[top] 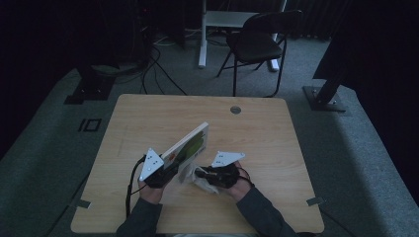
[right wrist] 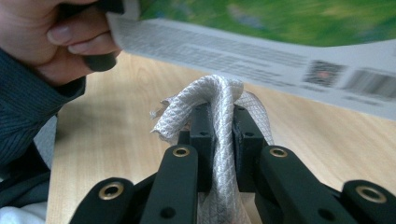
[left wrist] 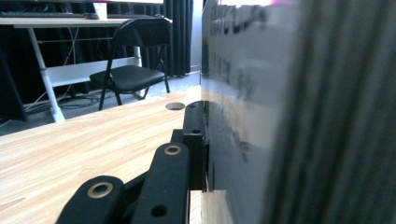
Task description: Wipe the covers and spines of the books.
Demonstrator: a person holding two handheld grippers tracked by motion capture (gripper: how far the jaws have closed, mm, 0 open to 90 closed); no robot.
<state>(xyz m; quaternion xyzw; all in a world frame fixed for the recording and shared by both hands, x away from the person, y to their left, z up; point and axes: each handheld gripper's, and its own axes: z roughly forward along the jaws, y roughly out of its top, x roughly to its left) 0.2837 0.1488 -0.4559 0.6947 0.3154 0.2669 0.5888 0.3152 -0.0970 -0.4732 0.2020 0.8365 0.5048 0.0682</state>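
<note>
High view, table (top: 148,118): light wood, round cable hole (top: 235,109) near the far edge.
High view, left gripper (top: 165,173): near the front edge, left of centre, clamped on the lower near end of a flat box (top: 190,145).
High view, box: white edge, green and red print on its face, tilted up off the table, rising away toward the far right.
High view, right gripper (top: 202,174): just right of the left one, pointing left, with a pale cloth (top: 190,174) bunched at its tip.
High view, cloth: between the two grippers, just under the box's low end; contact with the box hard to tell in the dim light.
High view, background: black folding chair (top: 257,44) beyond the table, grey carpet, cables at far left.

Left gripper view, jaws: closed tight on the box (left wrist: 243,93), one black finger (left wrist: 194,135) pressed flat against its printed side.
Left gripper view, box: fills the right half, standing on edge, print blurred and unreadable.
Left gripper view, surroundings: tabletop (left wrist: 84,149) to the left, cable hole (left wrist: 175,106) ahead, chair (left wrist: 133,70) behind.

Right gripper view, jaws: drawn nearly together, pinching the cloth (right wrist: 219,116) between the two black fingers (right wrist: 203,135).
Right gripper view, cloth: white, diamond-weave, looped up over the fingertips, a loose end hanging left.
Right gripper view, box (right wrist: 280,51): just above the cloth, slanting across the top, grey text, barcode at right, green picture above.
Right gripper view, other hand (right wrist: 60,37): upper left, gripping a black handle, dark sleeve below it.
</note>
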